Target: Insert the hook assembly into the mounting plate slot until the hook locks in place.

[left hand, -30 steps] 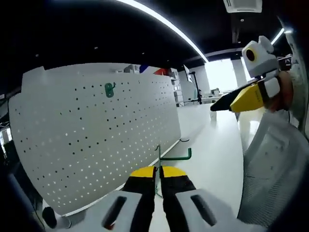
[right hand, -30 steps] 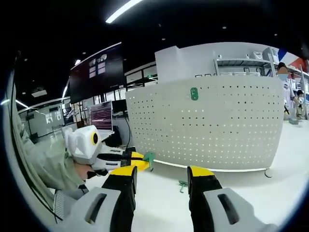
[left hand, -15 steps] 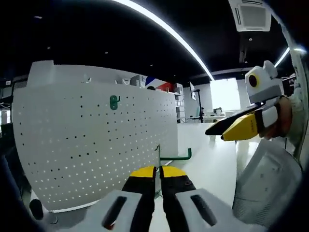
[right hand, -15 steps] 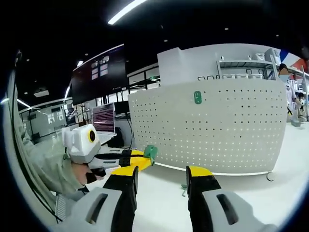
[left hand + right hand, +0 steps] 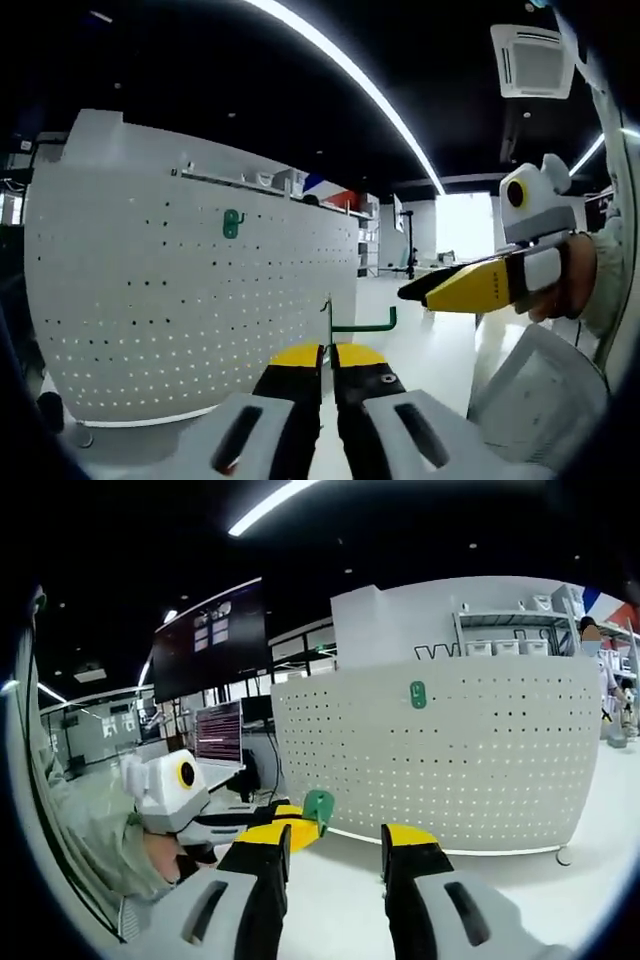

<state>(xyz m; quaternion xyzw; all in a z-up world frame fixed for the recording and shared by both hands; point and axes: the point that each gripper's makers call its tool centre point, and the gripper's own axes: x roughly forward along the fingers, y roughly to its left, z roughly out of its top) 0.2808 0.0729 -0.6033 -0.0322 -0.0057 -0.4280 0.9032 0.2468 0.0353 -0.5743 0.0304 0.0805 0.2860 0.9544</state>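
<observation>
Left gripper (image 5: 327, 362), jaws clamped on a thin green hook (image 5: 360, 323), faces the white pegboard (image 5: 180, 310). Right gripper view shows the hook's flat green tab (image 5: 318, 805); right gripper (image 5: 334, 852) gapes, holding nothing.

The left gripper (image 5: 328, 352), clamped on the green hook (image 5: 350, 322), now sits higher against the pegboard (image 5: 190, 300), its hook nearer the right gripper (image 5: 335, 842). The worktop hook no longer shows.
</observation>
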